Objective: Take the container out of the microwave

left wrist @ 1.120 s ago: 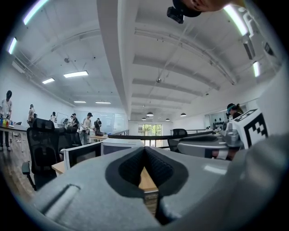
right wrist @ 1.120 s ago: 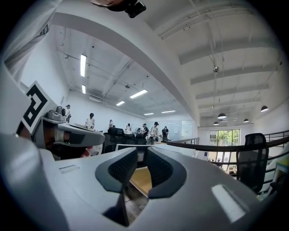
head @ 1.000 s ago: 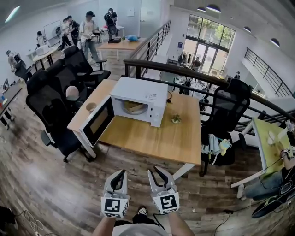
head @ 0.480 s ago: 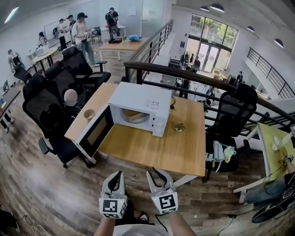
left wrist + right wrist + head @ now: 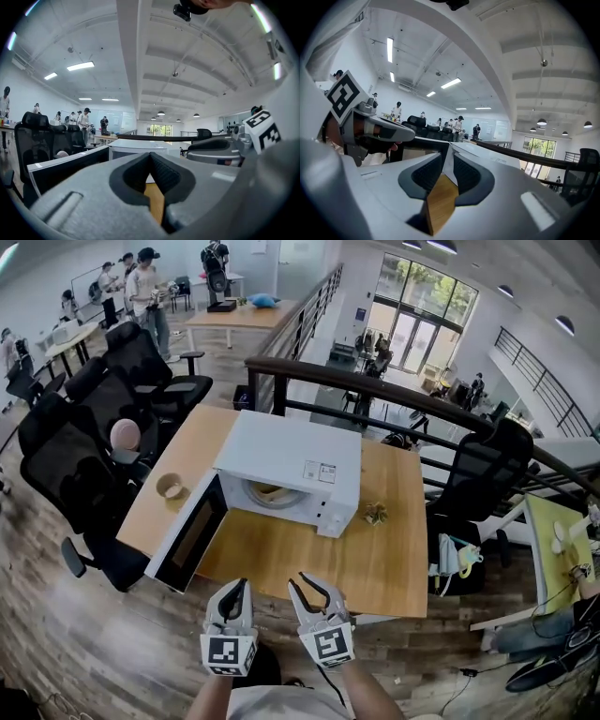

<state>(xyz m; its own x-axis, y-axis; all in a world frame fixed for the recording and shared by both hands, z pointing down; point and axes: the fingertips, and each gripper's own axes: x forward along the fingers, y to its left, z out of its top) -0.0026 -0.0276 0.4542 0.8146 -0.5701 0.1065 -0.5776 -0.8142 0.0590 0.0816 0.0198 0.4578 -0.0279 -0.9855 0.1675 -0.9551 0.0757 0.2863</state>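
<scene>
Wooden surface [image 5: 309, 563]: light-brown rectangular top. It carries the boxy white microwave [image 5: 291, 457], whose dark-windowed door [image 5: 187, 538] is swung wide open to the left.
Container: a pale tan round container [image 5: 271, 491] sits inside the microwave cavity, with only its near part peeking out under the roof.
Left hand-held gripper [image 5: 235, 587]: clenched on nothing, tips meeting, hovering at the near edge of the surface.
Right hand-held gripper [image 5: 307, 581]: released, and its jaws have just been opening. Nothing is between them, just bare wood showing through the gap. It's beside the left one and well short of the microwave.
Step in hand: looks like the approach to me, nothing's grabbed yet.
Doing it well: I'd go in low and level through the opening and stay clear of the door. Then pinch the near rim, lift a touch and draw straight out so nothing tips or snags.
Hard to make out: the container's depth, and whether it has a lid or anything in it, since the roof hides most of it. Neither gripper view shows inside the cavity.
Extras: a small round tan cup [image 5: 171, 487] sits left of the microwave. There's also a little crumpled thing [image 5: 376, 513] on its right, no idea what.
</scene>
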